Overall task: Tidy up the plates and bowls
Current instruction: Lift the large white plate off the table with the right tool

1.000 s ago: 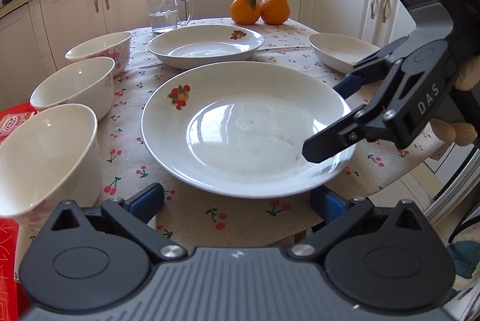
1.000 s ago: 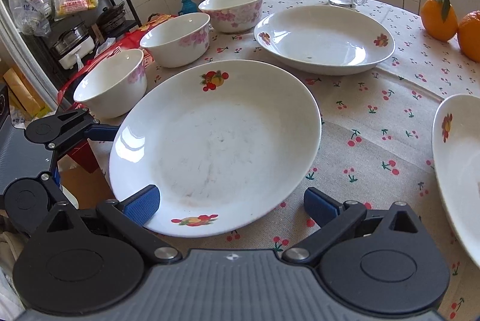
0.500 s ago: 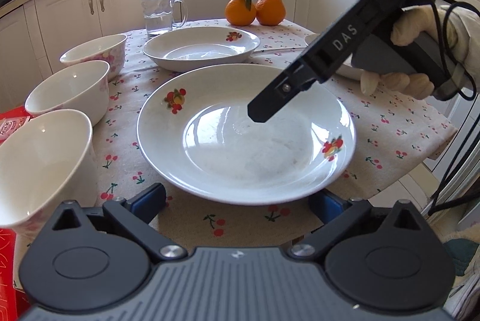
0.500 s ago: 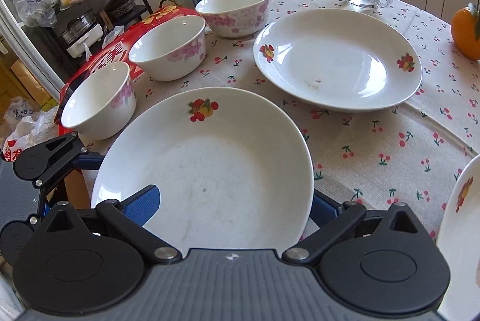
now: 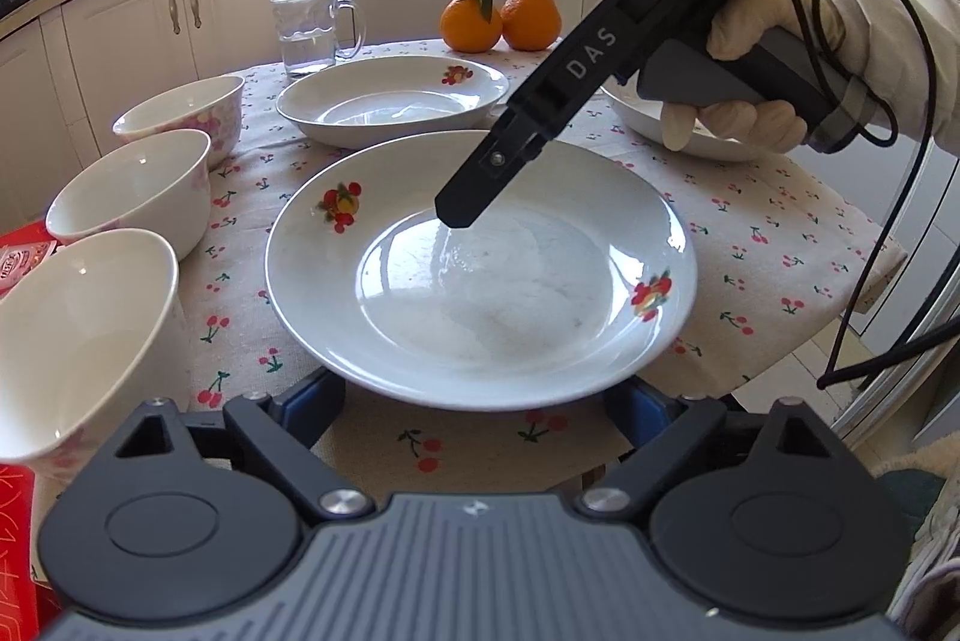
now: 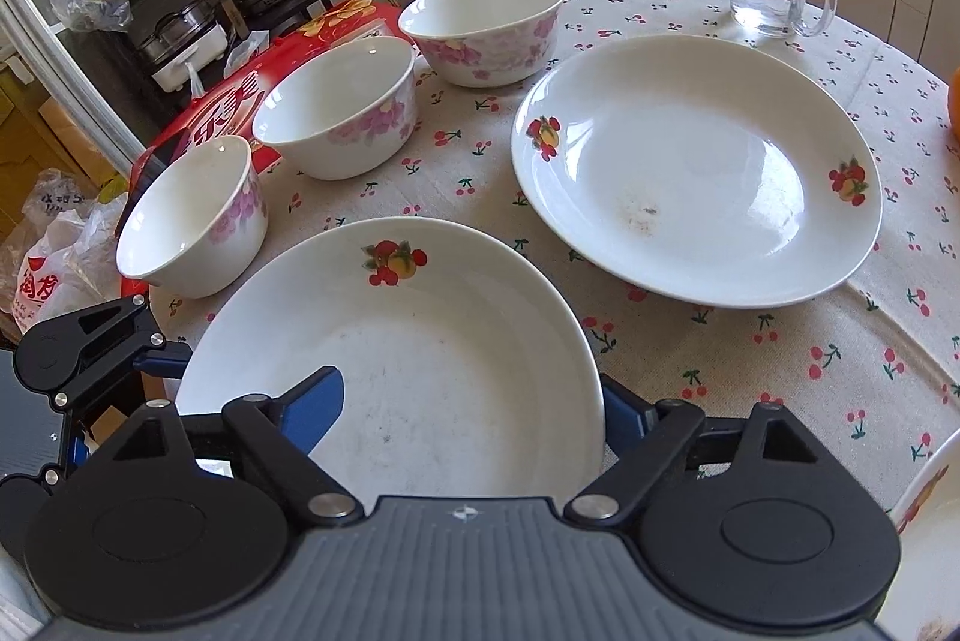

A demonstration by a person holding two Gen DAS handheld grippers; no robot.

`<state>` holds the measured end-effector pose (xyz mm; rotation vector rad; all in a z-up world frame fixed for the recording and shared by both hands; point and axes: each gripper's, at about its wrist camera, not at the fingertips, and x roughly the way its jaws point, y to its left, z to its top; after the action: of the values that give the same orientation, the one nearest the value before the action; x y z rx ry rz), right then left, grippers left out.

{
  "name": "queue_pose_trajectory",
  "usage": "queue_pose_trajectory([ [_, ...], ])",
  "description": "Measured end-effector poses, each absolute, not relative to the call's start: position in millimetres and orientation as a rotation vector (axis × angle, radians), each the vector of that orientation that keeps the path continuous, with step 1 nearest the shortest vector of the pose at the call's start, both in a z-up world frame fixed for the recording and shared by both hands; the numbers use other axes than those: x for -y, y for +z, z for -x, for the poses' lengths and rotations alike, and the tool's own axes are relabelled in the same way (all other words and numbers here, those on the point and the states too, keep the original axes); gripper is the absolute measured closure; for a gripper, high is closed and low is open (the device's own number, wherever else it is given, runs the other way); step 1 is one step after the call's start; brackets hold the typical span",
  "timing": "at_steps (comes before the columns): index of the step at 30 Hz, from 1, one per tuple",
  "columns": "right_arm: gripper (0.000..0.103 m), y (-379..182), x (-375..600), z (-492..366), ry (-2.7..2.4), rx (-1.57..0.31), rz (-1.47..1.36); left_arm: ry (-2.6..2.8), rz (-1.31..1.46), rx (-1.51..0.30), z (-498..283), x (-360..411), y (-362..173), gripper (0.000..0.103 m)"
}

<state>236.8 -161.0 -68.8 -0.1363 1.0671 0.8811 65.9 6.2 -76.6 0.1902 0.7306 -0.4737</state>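
Left wrist view: left hand-held gripper (image 5: pixel 474 404) spread wide, blue fingers half hidden beneath the white fruit-printed porcelain plate (image 5: pixel 480 269) on the desk (image 5: pixel 780 227); right hand-held gripper (image 5: pixel 459 212) above it, apparently wide.

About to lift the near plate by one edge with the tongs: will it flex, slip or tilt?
Probably no flex: the near plate looks like glazed ceramic, stiff but breakable if dropped. Its glossy surface shows reflections, so the right tongs may slip. Wide and shallow, it would likely tilt when held at one edge.
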Motion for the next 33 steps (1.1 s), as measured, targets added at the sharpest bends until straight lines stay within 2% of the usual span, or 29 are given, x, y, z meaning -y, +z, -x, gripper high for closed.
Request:
queue_pose_trajectory([
  [33, 0.012, -66, 174, -229, 0.901, -1.123, 0.095, -0.55, -0.246, -0.754, -65, -4, -71, 0.013],
])
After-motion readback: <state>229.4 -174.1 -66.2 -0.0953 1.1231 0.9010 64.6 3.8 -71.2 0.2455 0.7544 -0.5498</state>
